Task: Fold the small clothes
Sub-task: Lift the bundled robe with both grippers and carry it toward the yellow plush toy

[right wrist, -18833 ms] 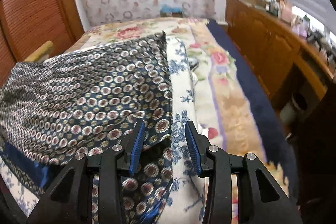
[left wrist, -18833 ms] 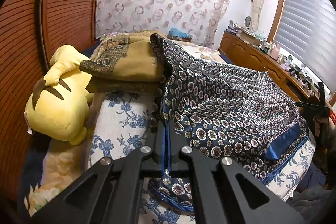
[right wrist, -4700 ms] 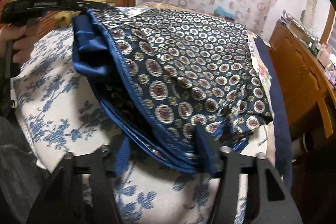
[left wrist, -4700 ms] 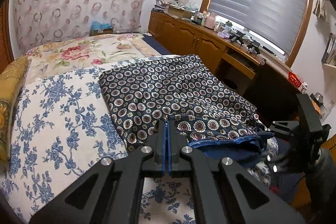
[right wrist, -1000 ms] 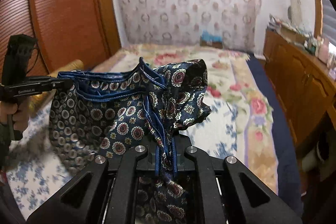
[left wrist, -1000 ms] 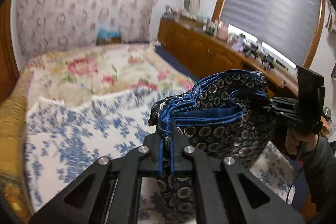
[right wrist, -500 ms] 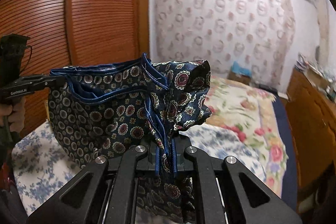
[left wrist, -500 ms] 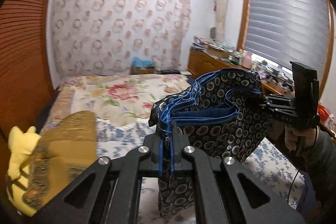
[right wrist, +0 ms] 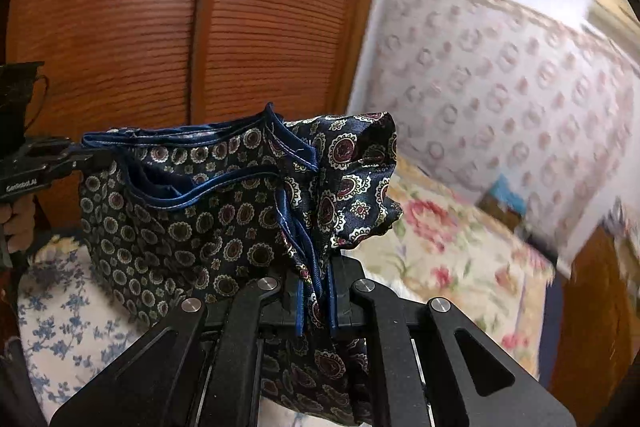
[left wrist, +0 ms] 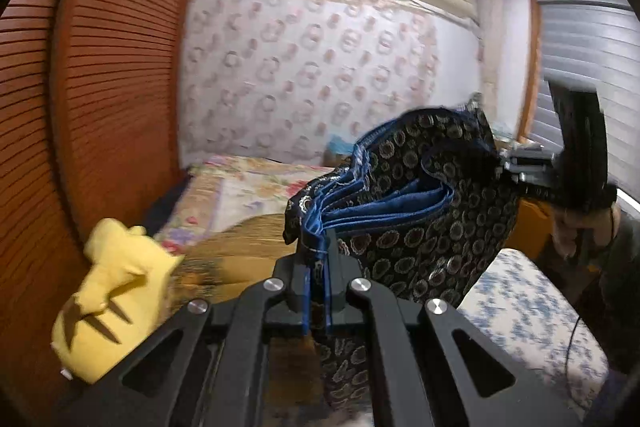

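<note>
A folded navy patterned cloth [left wrist: 420, 219] with blue hems hangs in the air between my two grippers, above the bed. My left gripper [left wrist: 318, 259] is shut on one top corner of it. My right gripper [right wrist: 314, 279] is shut on the other top corner, and the cloth [right wrist: 192, 203] stretches from there toward the left gripper [right wrist: 76, 157]. The right gripper also shows at the far side of the cloth in the left wrist view [left wrist: 504, 167]. The lower part of the cloth hangs down behind the fingers.
A yellow plush toy [left wrist: 108, 299] lies at the left beside a folded mustard cloth [left wrist: 240, 247]. The bed has a blue floral sheet [right wrist: 68, 311] and a rose quilt [right wrist: 440, 239]. Wooden louvred doors [right wrist: 200, 19] stand behind. A wooden cabinet [right wrist: 592, 307] is at the right.
Both grippers have swung left with the cloth held up between them; the view has turned toward the louvred doors and the plush toy. The cloth stays gripped at both corners.
</note>
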### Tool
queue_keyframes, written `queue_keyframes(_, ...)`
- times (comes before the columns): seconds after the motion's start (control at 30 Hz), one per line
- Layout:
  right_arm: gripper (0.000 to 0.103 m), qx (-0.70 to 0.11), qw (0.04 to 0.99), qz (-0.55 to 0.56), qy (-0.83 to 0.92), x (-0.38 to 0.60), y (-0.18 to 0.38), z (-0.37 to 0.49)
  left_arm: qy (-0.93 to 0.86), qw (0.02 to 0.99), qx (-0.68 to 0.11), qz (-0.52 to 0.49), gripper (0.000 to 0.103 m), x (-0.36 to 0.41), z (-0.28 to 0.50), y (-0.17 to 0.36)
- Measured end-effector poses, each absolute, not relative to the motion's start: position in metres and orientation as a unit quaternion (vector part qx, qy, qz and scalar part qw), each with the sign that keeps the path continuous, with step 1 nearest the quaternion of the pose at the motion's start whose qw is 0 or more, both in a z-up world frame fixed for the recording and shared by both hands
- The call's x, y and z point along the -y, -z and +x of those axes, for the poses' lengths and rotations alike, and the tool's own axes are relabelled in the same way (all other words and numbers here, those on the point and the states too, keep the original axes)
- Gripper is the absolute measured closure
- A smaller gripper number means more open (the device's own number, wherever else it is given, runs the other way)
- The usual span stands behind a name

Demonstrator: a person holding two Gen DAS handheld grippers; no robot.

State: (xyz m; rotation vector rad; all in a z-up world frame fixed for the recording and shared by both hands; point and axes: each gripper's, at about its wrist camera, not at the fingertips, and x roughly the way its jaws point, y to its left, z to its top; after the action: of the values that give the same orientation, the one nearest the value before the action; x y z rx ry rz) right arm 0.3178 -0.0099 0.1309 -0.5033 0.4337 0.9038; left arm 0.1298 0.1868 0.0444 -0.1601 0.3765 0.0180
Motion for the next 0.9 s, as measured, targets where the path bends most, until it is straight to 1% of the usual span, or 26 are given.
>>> queue_keyframes(0.13,0.098,-0.204,0.820,-0.278,-0.458,-0.059,-0.131,0.326,-0.036,0.975,-0.190,-0.110,0.101,-0.218,0.115,-0.021)
queue_keyframes(0.3,0.098,-0.213,0.786,-0.330,-0.478,-0.145,-0.103,0.339,-0.069,0.967,-0.200,-0.145,0.101,-0.247,0.098,0.013)
queue_keyframes(0.5,0.097,-0.240,0.763,-0.343,-0.492,-0.217,-0.064,0.358,-0.095,0.952,-0.231,-0.178,0.101,-0.264,0.099,0.051)
queue_keyframes(0.57,0.095,-0.251,0.764,-0.335,-0.492,-0.235,-0.055,0.366,-0.103,0.949,-0.239,-0.180,0.101,-0.267,0.096,0.060)
queue_keyframes(0.6,0.092,-0.259,0.764,-0.324,-0.495,-0.242,-0.053,0.372,-0.105,0.947,-0.242,-0.183,0.101,-0.268,0.096,0.060)
queue_keyframes(0.67,0.081,-0.278,0.769,-0.297,-0.493,-0.249,-0.051,0.385,-0.110,0.943,-0.248,-0.191,0.101,-0.273,0.096,0.067)
queue_keyframes(0.73,0.065,-0.280,0.780,-0.275,-0.487,-0.247,-0.056,0.387,-0.112,0.940,-0.253,-0.198,0.101,-0.274,0.097,0.070)
queue_keyframes(0.8,0.056,-0.273,0.791,-0.256,-0.485,-0.244,-0.063,0.386,-0.116,0.938,-0.258,-0.200,0.101,-0.274,0.097,0.074)
queue_keyframes(0.83,0.054,-0.269,0.797,-0.249,-0.480,-0.240,-0.064,0.387,-0.117,0.937,-0.259,-0.201,0.101,-0.274,0.097,0.076)
queue_keyframes(0.9,0.053,-0.267,0.808,-0.245,-0.465,-0.231,-0.066,0.392,-0.119,0.936,-0.260,-0.206,0.101,-0.274,0.096,0.077)
